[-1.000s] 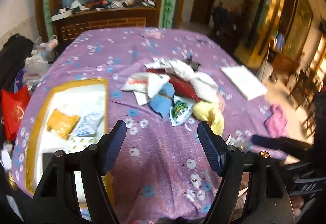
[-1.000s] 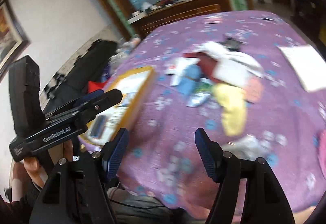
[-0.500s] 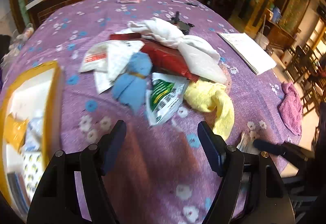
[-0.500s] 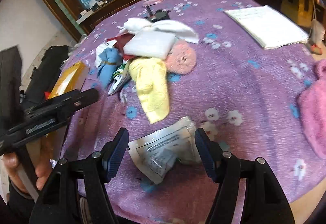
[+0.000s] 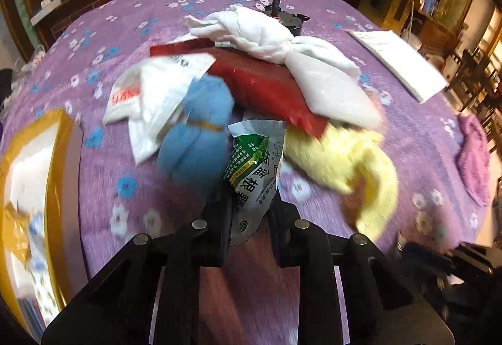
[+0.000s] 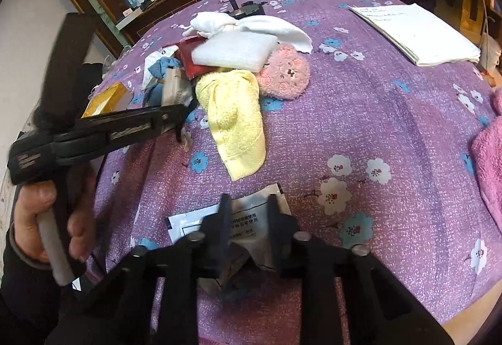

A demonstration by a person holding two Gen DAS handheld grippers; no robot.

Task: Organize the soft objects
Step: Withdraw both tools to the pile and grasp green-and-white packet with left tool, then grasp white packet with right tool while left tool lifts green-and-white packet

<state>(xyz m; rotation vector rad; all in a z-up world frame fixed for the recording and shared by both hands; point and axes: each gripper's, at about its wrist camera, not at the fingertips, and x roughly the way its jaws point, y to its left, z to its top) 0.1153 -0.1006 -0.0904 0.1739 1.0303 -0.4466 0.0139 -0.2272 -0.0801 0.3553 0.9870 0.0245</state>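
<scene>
Evidently the step in hand is a double pick-up: each claw is closing on a flat packet at the near edge of the heap on the purple flower-print tablecloth (image 6: 392, 112). The left claw (image 5: 251, 207) has its jaws closing with the green-and-silver foil sachet (image 5: 254, 169) pinched by its lower end between them; the sachet stands up from the fingertips. A blue fleece bundle tied with a yellow band (image 5: 194, 141) lies just to the left of the tips, a crumpled yellow towel (image 5: 345, 156) just to the right, and a red foil pouch (image 5: 266, 84) with a white cloth (image 5: 276, 37) on it lies beyond. The right claw (image 6: 248, 216) is closing its jaws on the silver-grey printed sachet (image 6: 244, 219), which lies flat on the cloth directly under and between the fingers. A yellow-rimmed tray (image 5: 34, 175) lies well to the left of the left claw. Judged from this, the next move calls for lifting both packets clear without dragging neighbouring cloths, then carrying them to a sorting place, probably the tray.
</scene>
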